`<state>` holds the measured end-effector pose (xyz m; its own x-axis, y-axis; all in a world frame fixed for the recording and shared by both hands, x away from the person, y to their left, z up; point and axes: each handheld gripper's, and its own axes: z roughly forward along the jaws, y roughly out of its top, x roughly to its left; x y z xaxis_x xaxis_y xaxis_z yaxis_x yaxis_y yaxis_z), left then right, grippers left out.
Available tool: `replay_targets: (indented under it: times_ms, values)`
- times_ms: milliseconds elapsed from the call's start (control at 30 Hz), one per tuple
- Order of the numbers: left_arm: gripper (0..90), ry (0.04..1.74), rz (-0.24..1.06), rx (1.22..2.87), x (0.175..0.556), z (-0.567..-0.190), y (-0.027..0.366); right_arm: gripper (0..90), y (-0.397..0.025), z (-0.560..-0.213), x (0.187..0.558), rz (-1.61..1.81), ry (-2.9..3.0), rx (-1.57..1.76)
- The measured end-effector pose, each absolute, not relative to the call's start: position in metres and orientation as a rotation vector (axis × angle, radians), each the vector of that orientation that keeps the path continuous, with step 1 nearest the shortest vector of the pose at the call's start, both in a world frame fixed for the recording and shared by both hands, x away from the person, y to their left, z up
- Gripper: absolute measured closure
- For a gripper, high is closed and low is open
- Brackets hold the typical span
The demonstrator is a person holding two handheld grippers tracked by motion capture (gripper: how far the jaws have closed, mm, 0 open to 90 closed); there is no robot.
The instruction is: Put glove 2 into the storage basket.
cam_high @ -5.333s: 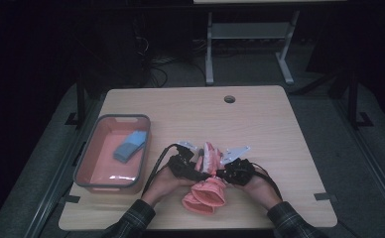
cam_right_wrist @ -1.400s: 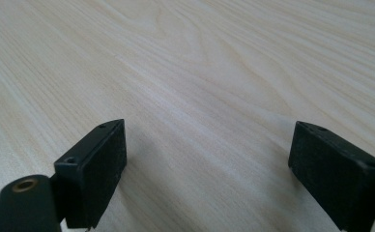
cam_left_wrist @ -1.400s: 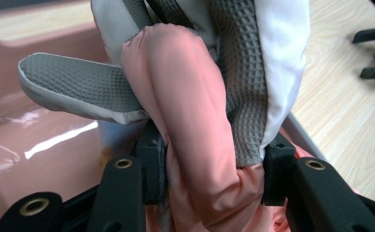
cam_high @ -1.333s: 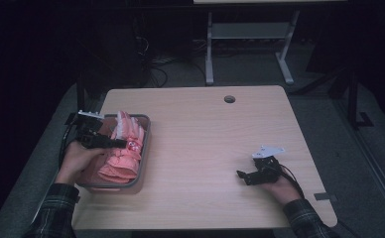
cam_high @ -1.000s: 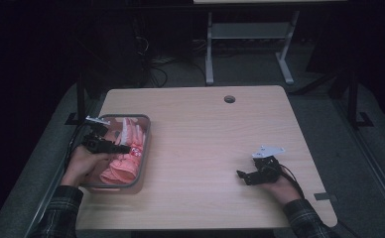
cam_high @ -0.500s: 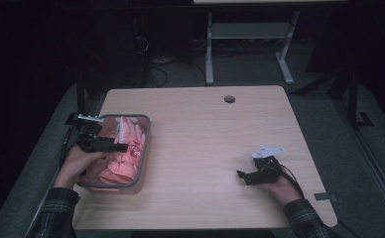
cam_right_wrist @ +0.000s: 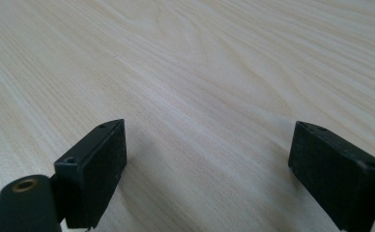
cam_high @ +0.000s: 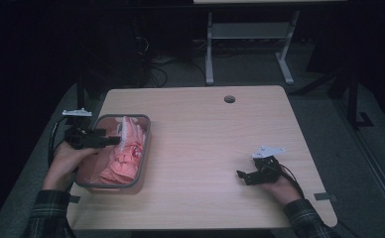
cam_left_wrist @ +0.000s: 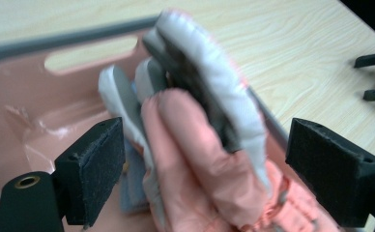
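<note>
Left gripper (cam_left_wrist: 205,159): hovered at lower left of the high view, jaws spread, straddling the pink glove (cam_left_wrist: 200,164) without clamping.
Glove: lay bunched in the pink bin (cam_high: 146,148), cuff propped on the rim.
Right gripper (cam_high: 247,174): parked lower right on the table (cam_high: 205,129), jaws apart, empty.
Advice: best lifted straight clear, avoiding a snag on the cuff.

The left tool (cam_high: 112,140) hovers with jaws wide apart, and the right tool (cam_high: 241,176) rests low, equally spread.

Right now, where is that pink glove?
In the high view, the pink glove lies in the grey-rimmed tray at the table's left, beside the open left gripper.
</note>
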<state>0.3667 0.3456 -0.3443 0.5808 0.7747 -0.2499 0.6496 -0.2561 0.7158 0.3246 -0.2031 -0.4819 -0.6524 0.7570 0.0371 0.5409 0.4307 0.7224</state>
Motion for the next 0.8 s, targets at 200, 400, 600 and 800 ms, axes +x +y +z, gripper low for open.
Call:
replay_targets:
  times_ms: [200, 400, 600, 800]
  values:
    - [13.6, 1.069, 0.225, 1.976, 0.359, -0.328, 0.328, 12.9, -0.203, -0.482, 0.325, 1.048, 2.395, 1.120]
    - [13.7, 0.997, 0.234, 1.983, 0.354, -0.321, 0.302, 12.8, -0.203, -0.482, 0.325, 1.047, 2.395, 1.122]
    - [13.7, 0.926, 0.244, 1.984, 0.347, -0.319, 0.269, 12.9, -0.203, -0.482, 0.325, 1.049, 2.394, 1.122]
    - [13.7, 0.867, 0.232, 2.005, 0.344, -0.324, 0.239, 12.8, -0.203, -0.482, 0.325, 1.045, 2.397, 1.121]
